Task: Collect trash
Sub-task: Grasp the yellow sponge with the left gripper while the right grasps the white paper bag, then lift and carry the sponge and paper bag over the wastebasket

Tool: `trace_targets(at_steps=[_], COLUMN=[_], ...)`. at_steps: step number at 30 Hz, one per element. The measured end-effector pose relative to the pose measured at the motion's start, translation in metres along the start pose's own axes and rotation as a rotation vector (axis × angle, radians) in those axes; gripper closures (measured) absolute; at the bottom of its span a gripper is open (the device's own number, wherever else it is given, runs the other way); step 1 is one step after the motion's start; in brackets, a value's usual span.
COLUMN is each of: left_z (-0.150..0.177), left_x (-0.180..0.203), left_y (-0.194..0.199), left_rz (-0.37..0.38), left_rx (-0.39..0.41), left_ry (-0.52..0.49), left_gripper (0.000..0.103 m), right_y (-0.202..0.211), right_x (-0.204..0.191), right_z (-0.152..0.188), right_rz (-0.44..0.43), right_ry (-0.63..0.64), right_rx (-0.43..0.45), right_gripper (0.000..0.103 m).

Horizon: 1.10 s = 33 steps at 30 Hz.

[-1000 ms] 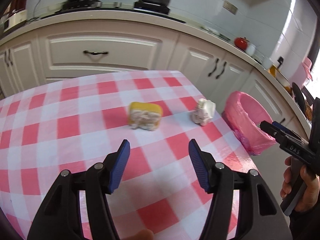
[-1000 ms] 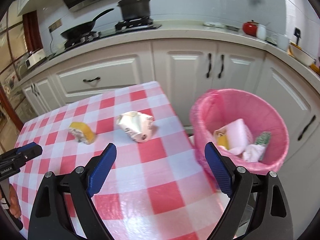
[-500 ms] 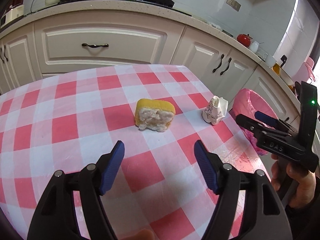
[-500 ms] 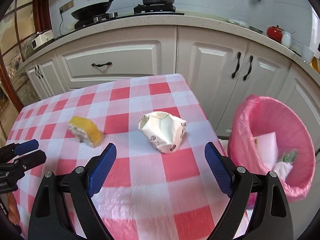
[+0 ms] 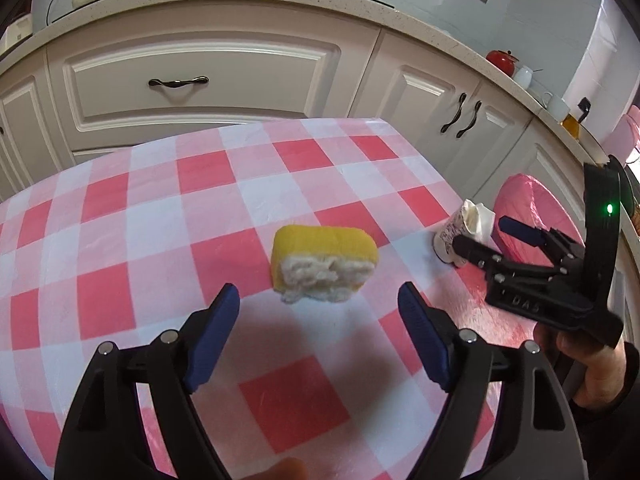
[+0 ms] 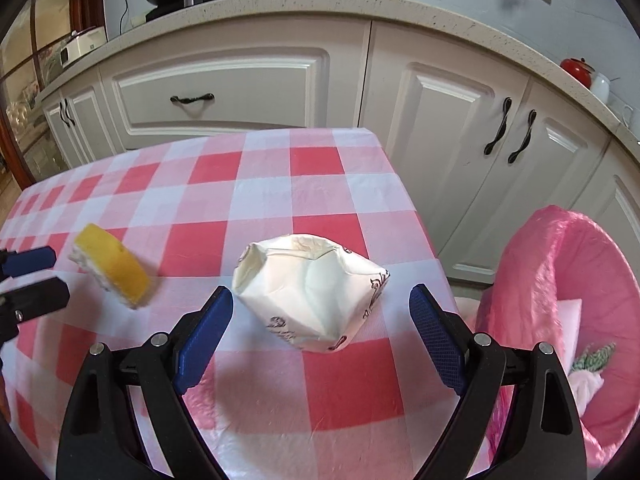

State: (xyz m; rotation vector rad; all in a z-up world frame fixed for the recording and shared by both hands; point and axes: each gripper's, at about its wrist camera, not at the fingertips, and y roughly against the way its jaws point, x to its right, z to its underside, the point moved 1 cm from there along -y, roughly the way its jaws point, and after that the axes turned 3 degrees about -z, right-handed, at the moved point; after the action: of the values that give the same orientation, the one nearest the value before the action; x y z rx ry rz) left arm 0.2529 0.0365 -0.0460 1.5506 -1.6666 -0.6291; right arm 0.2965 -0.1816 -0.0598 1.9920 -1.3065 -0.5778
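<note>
A yellow sponge-like piece with a white torn face (image 5: 323,262) lies on the pink checked table (image 5: 160,216), just ahead of my open left gripper (image 5: 318,312). It also shows in the right wrist view (image 6: 112,266). A crumpled white paper carton (image 6: 312,290) lies near the table's right edge, between and just ahead of the blue pads of my open right gripper (image 6: 322,314). In the left wrist view the carton (image 5: 460,228) sits at the right gripper's tips (image 5: 480,236).
A pink-lined trash bin (image 6: 568,320) stands off the table's right edge, holding several pieces of trash. White kitchen cabinets (image 6: 240,80) and a countertop with a pan and pot run behind the table.
Both grippers have moved forward and lower. The sponge piece is now close to the left fingers, and the carton now sits between the right fingers. The bin has shifted to the right of view.
</note>
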Motion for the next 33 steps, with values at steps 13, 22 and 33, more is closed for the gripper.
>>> trace_targets(at_steps=[13, 22, 33], left_z=[-0.016, -0.015, -0.003], left_x=[0.008, 0.009, 0.010], left_y=[-0.042, -0.044, -0.008], left_rz=[-0.058, -0.072, -0.072], left_rx=[-0.062, -0.066, -0.019], left_ry=[0.022, 0.004, 0.037], left_gripper=[0.023, 0.043, 0.043], right_y=[-0.019, -0.016, 0.023], right_x=[0.007, 0.005, 0.002], right_z=[-0.005, -0.001, 0.007], right_rz=[-0.034, -0.043, -0.080], right_ry=[0.031, 0.050, 0.044], right_rx=[-0.011, -0.004, 0.033], right_gripper=[0.033, 0.035, 0.035])
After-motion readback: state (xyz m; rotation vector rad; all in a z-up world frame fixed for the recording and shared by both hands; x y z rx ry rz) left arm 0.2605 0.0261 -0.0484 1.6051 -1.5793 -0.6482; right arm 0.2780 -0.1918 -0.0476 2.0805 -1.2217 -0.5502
